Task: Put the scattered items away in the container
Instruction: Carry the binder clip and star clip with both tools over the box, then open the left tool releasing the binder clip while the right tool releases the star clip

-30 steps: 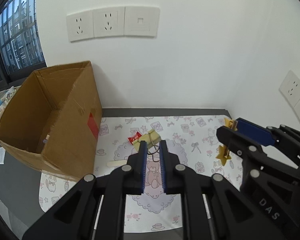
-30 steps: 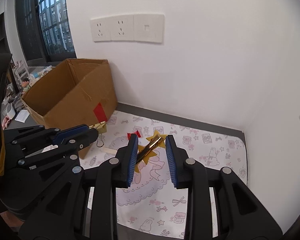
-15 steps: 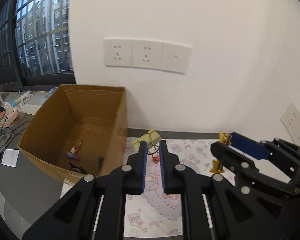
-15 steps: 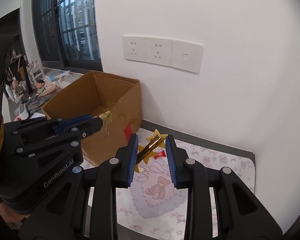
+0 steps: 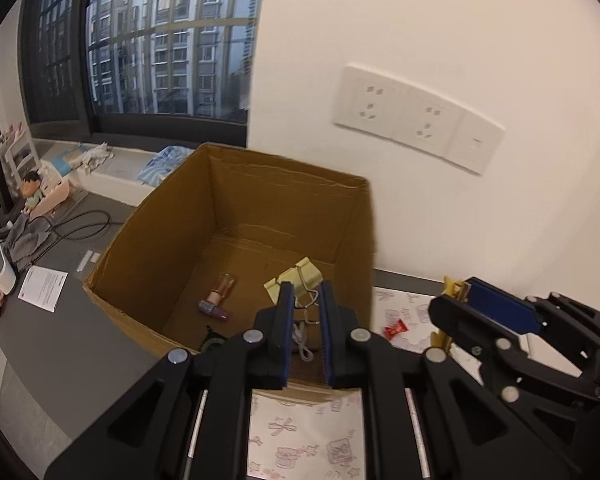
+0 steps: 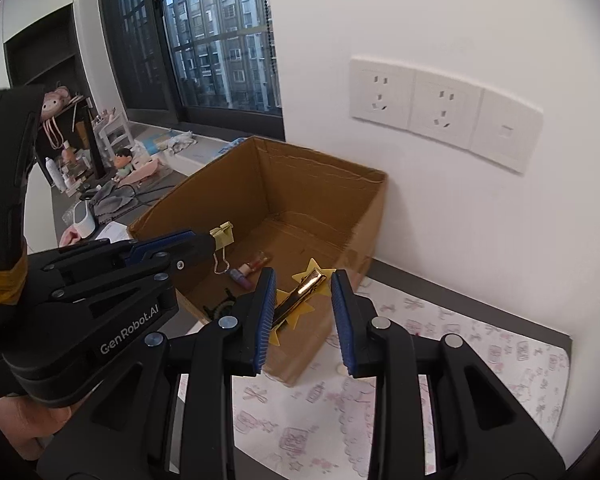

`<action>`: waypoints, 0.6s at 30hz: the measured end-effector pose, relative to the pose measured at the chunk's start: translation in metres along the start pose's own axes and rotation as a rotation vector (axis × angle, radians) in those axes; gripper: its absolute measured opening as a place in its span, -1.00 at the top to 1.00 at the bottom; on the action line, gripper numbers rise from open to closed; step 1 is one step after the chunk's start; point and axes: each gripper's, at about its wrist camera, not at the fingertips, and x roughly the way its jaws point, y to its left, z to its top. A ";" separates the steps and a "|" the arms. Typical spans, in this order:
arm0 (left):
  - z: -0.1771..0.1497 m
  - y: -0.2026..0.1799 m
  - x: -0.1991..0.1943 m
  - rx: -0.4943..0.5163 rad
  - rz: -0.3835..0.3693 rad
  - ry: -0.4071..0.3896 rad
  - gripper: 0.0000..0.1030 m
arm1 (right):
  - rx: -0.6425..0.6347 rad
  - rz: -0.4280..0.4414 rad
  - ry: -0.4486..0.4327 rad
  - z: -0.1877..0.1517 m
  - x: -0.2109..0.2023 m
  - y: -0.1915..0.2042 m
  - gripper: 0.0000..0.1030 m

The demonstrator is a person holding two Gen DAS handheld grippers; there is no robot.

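White wall with a row of white wall sockets (image 6: 444, 114) rises behind a dark grey counter (image 5: 60, 352), where an open brown cardboard box (image 5: 172, 240) stands beside a white mat printed with pink cartoon motifs (image 6: 460, 368). Over the box's open top, the left hand-held gripper (image 5: 303, 300) has its blue-padded fingers drawn narrow on the wire handle of a pale yellow binder clip (image 5: 296, 276), which sticks out past the fingertips above the box floor. Just to its right, the right hand-held gripper (image 6: 304, 280) carries a gold metal hair clip backed with yellow stars (image 6: 300, 296); the clip lies against the left pad while a clear gap shows on the right side, so how it is pinched cannot be told, and it hangs above the box's near right corner. Inside the box lie a small pink and purple tube (image 5: 218, 300), a white cord (image 5: 302, 340) and a dark round object (image 6: 222, 308) too dim to identify. On the mat right of the box sits a small red wrapped sweet (image 5: 395, 328)
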 end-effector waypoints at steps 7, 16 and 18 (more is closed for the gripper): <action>0.000 0.036 0.030 -0.036 0.020 0.044 0.76 | -0.014 0.028 0.063 0.007 0.053 0.016 0.43; -0.005 0.043 0.046 -0.036 0.030 0.054 0.75 | -0.006 0.035 0.134 -0.003 0.091 0.016 0.42; -0.005 0.040 0.047 -0.035 0.022 0.062 0.75 | 0.018 0.038 0.126 -0.005 0.091 0.010 0.40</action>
